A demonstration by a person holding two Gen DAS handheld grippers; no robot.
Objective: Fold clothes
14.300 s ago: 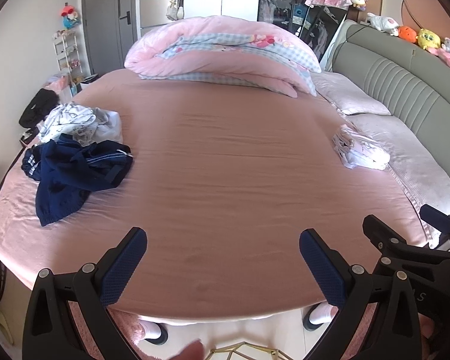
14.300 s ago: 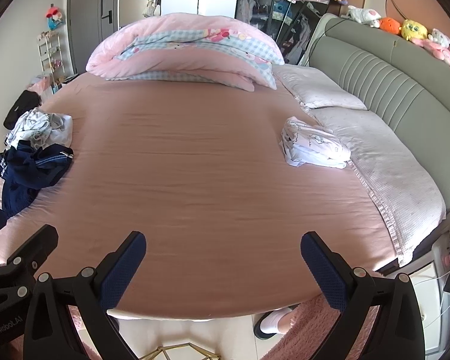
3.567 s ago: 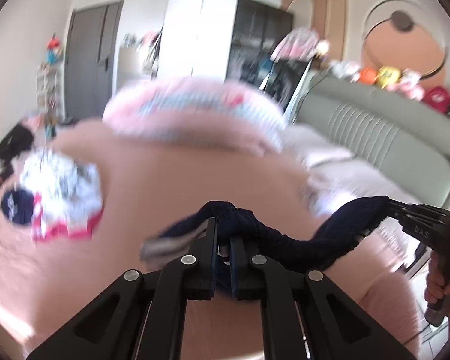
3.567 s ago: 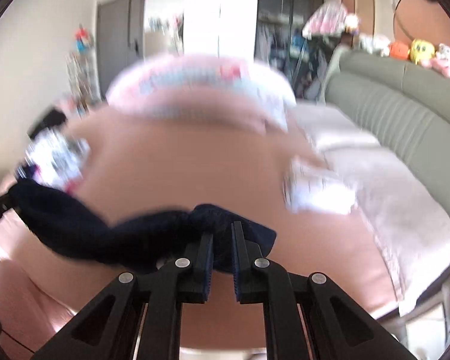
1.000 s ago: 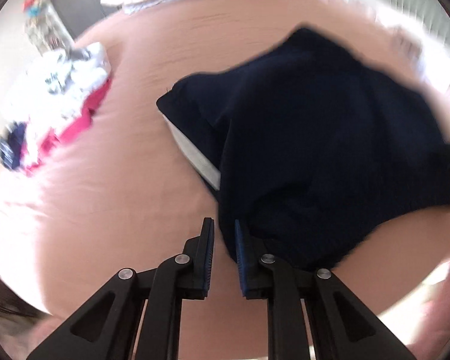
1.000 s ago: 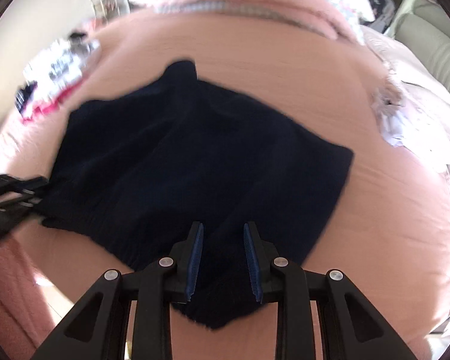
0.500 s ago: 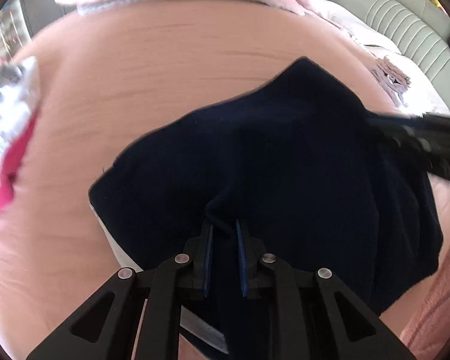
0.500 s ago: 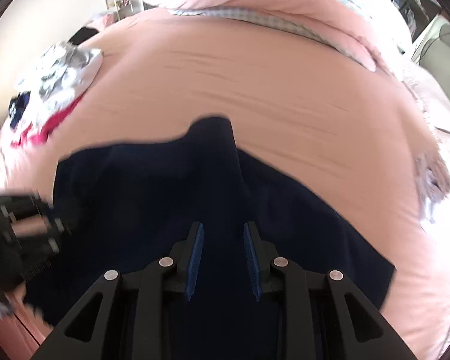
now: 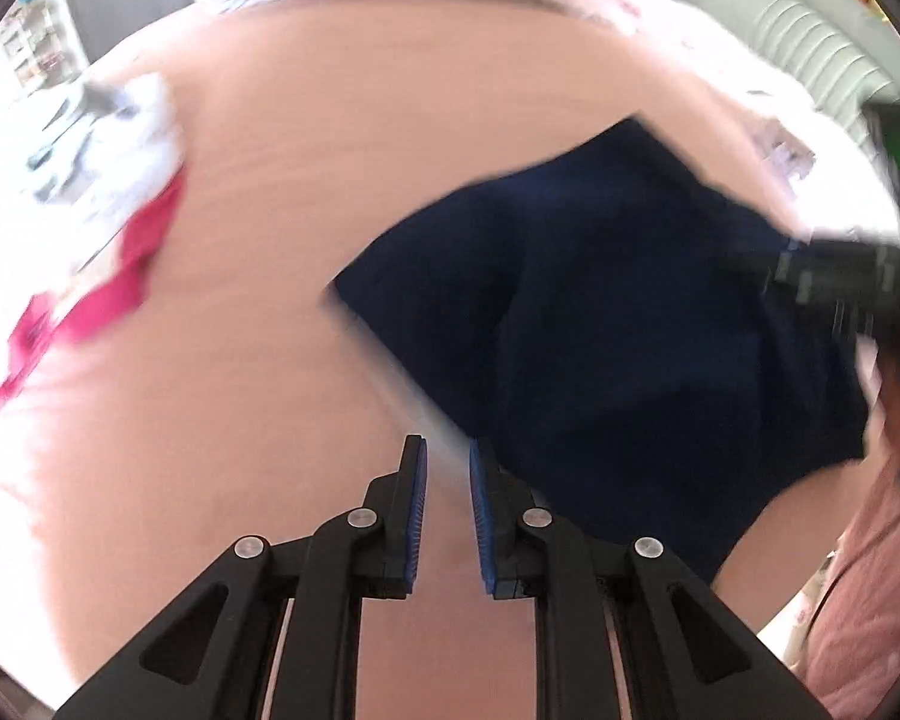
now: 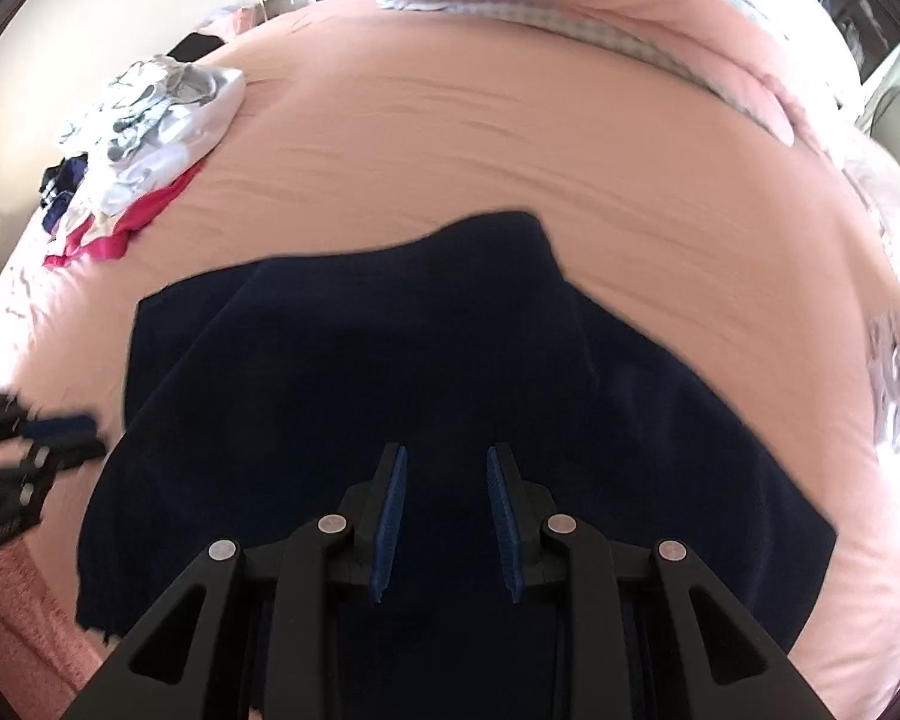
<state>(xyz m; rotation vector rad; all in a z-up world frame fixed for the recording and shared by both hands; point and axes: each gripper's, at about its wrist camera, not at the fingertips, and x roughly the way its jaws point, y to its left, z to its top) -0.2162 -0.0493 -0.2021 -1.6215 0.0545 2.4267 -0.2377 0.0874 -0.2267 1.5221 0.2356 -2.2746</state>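
On pink bed (image 10: 510, 138), navy garment (image 10: 390, 372) spread flat, both tongs empty

no readable text, labels or numbers anywhere

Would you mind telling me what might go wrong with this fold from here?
The navy garment lies bunched, with a raised ridge, so folding now may lock in creases. Its near edge sits at the edge of the bed and could slide off. Neither gripper's fingers appear to hold cloth.
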